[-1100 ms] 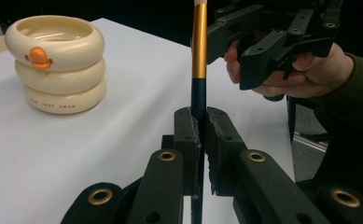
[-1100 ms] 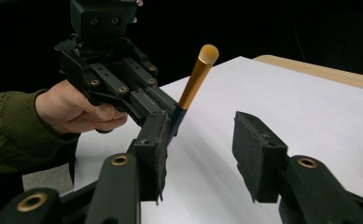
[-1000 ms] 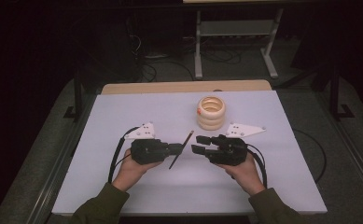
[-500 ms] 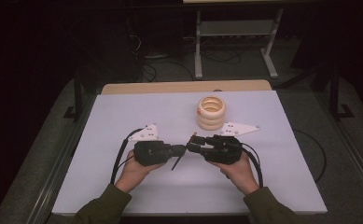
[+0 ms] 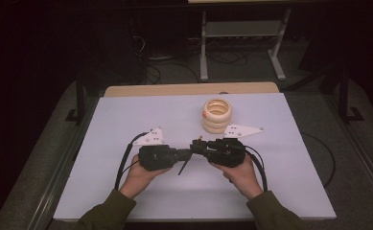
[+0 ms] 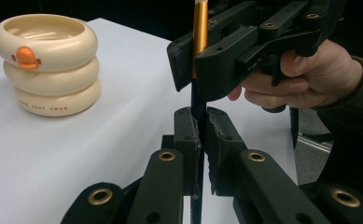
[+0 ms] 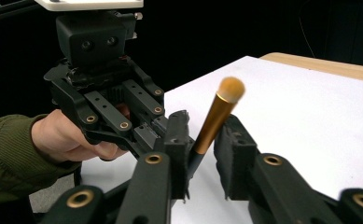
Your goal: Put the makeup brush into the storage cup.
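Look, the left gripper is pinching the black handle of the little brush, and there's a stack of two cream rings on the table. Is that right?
Not quite: the stack of cream rings has three rings, not two, as the left gripper view shows. The rest holds: the left gripper pinches the brush by its black handle.

both tongs (image 5: pixel 190 152) meet over the brush (image 5: pixel 184 165), near stacked rings (image 5: pixel 216 115).

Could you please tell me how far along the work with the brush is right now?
Done: the left gripper is shut on the brush at its dark handle. In hand: the right gripper has just been closing its fingers around the gold ferrule, with a gap on one side. Left: probably finishing that grip, then the left letting go.
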A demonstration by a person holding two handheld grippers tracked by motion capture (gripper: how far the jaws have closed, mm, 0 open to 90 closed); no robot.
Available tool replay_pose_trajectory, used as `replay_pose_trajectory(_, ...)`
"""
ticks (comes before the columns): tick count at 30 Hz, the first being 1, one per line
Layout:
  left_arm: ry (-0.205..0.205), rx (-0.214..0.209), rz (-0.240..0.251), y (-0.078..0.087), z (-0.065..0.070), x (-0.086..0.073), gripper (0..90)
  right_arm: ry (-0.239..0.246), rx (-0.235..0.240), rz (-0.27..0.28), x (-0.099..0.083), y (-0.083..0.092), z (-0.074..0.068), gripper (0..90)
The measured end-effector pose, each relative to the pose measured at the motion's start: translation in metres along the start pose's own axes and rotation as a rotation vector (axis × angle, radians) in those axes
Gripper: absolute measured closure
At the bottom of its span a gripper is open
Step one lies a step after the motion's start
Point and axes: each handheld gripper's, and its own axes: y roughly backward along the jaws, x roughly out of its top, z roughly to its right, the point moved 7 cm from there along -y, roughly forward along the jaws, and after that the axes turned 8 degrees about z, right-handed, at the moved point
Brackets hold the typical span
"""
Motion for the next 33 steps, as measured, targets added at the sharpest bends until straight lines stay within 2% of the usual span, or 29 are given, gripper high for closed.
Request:
replay_pose_trajectory(16, 0.004, 0.0, 0.005, -0.001, -0.001, 0.0, 83.4, -0.01, 0.008, -0.002, 0.001, -0.004, -0.002, 82.4)
replay_pose_trajectory(22, -0.015, 0.004, 0.006, 0.0, -0.001, -0.001, 82.3, -0.007, 0.004, -0.004, 0.001, -0.004, -0.002, 82.6)
replay_pose_trajectory(26, -0.015, 0.004, -0.001, 0.003, -0.003, -0.002, 75.4, -0.002, 0.0, 0.005, 0.003, -0.001, -0.001, 82.5)
replay_pose_trajectory(27, -0.004, 0.005, 0.003, 0.003, -0.003, -0.003, 73.5, -0.001, -0.001, 0.003, 0.003, -0.001, 0.0, 82.5)
replay_pose_trajectory(28, -0.015, 0.01, -0.002, 0.005, -0.004, -0.003, 70.8, 0.0, -0.002, 0.003, 0.003, 0.0, 0.0, 82.5)
replay_pose_trajectory(31, -0.014, 0.02, 0.01, 0.008, -0.005, -0.003, 64.9, 0.002, -0.006, 0.002, 0.004, 0.001, 0.0, 82.5)
replay_pose_trajectory(33, -0.032, 0.032, 0.004, 0.012, -0.006, -0.003, 61.2, 0.008, -0.009, 0.0, 0.004, 0.002, 0.0, 82.5)
